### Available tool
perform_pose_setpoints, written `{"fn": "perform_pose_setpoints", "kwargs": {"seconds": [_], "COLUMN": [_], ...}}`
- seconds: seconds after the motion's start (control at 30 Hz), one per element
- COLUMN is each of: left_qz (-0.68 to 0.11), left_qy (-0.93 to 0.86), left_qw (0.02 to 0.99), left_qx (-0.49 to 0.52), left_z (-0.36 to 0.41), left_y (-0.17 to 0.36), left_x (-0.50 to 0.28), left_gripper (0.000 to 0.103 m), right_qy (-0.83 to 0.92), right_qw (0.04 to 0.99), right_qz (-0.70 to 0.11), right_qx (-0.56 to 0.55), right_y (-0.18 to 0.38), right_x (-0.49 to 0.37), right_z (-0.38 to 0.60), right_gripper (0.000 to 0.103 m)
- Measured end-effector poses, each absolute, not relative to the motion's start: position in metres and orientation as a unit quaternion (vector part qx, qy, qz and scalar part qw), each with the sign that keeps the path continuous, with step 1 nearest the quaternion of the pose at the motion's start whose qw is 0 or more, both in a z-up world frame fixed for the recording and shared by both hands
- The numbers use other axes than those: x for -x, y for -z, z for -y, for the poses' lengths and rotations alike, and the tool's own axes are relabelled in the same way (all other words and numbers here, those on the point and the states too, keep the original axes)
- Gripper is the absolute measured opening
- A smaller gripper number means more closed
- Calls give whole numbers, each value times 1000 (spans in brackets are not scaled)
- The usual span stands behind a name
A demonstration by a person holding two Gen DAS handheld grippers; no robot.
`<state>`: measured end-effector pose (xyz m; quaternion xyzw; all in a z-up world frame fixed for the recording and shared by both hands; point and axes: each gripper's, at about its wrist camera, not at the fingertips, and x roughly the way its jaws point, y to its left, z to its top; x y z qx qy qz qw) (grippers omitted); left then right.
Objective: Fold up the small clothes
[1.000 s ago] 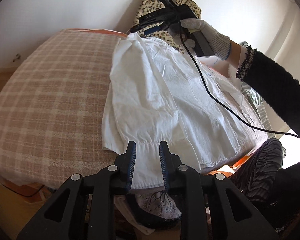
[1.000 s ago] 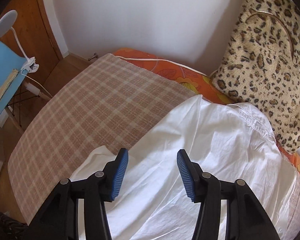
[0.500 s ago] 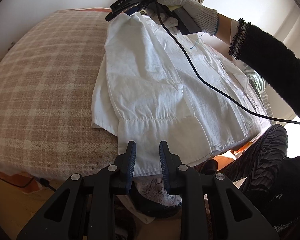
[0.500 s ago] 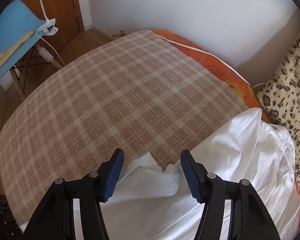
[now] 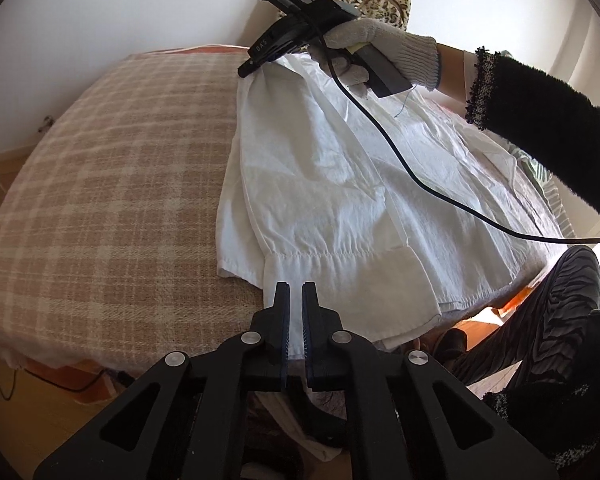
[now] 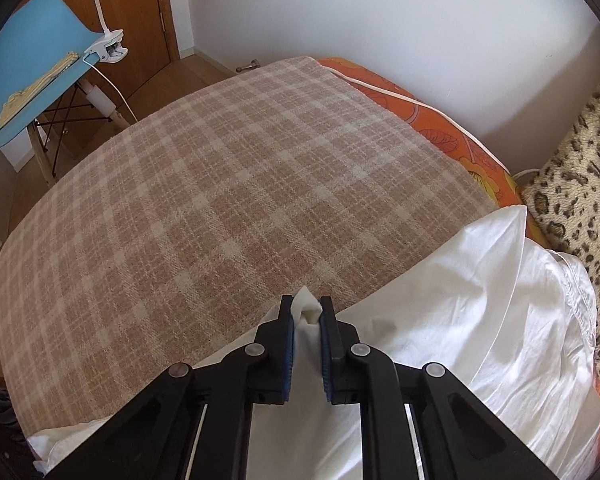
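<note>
A white shirt lies flat on a plaid blanket, its sleeve cuff hanging over the near edge. My left gripper is at that cuff. Its jaws are closing to a narrow gap; white cloth shows in the gap, but the pads do not visibly press it. At the shirt's far corner, my right gripper is closing, and its blue pads pinch a raised fold of the cloth. From the left wrist view, the right gripper tips down onto that corner, held by a gloved hand.
A leopard-print cushion stands against the wall behind the shirt. An orange sheet shows under the blanket. A blue chair with a clip lamp stands beyond the bed. A black cable trails across the shirt.
The right gripper came down onto the shirt's far corner and closed from wide open onto a pinch of cloth. The left jaws narrowed at the cuff.
</note>
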<state>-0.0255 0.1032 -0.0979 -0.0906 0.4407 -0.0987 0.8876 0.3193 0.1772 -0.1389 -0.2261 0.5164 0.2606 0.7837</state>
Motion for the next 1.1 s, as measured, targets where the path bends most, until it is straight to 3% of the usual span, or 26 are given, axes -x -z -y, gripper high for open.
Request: {"fn": "perform_pose_setpoints", "kwargs": {"seconds": [0.07, 0.17, 0.2, 0.23, 0.43, 0.57, 0.73, 0.87, 1.0, 1.1], "left_qz": [-460, -463, -461, -466, -415, -386, -442, -442, -399, -393], "left_qy": [101, 107, 103, 104, 116, 92, 67, 34, 34, 81], "left_qw": [874, 873, 875, 871, 891, 912, 888, 893, 913, 912], "left_qx": [116, 110, 105, 115, 141, 105, 104, 74, 77, 85], "left_z": [-109, -108, -107, -109, -111, -115, -125, -122, -122, -109], "left_y": [105, 110, 109, 111, 82, 62, 89, 90, 72, 70], "left_x": [20, 18, 18, 17, 20, 14, 1, 6, 15, 16], "left_gripper": [30, 29, 9, 0, 1, 1, 1, 10, 10, 10], "right_qy": [-260, -260, -260, -259, -257, -251, -236, -224, -208, -211], "right_qw": [786, 787, 788, 788, 790, 802, 805, 798, 809, 822], "right_qz": [-517, -515, -514, -513, -508, -498, -502, -512, -509, -496], "right_qx": [218, 218, 219, 220, 228, 214, 211, 227, 206, 184], "right_y": [137, 136, 135, 135, 129, 113, 117, 139, 128, 102], "right_x": [-321, -321, -321, -320, -321, -329, -342, -344, -344, -335], "right_z": [-174, -174, -174, -174, -173, -164, -165, -175, -168, -152], "right_gripper": [8, 8, 8, 8, 7, 7, 7, 8, 27, 31]}}
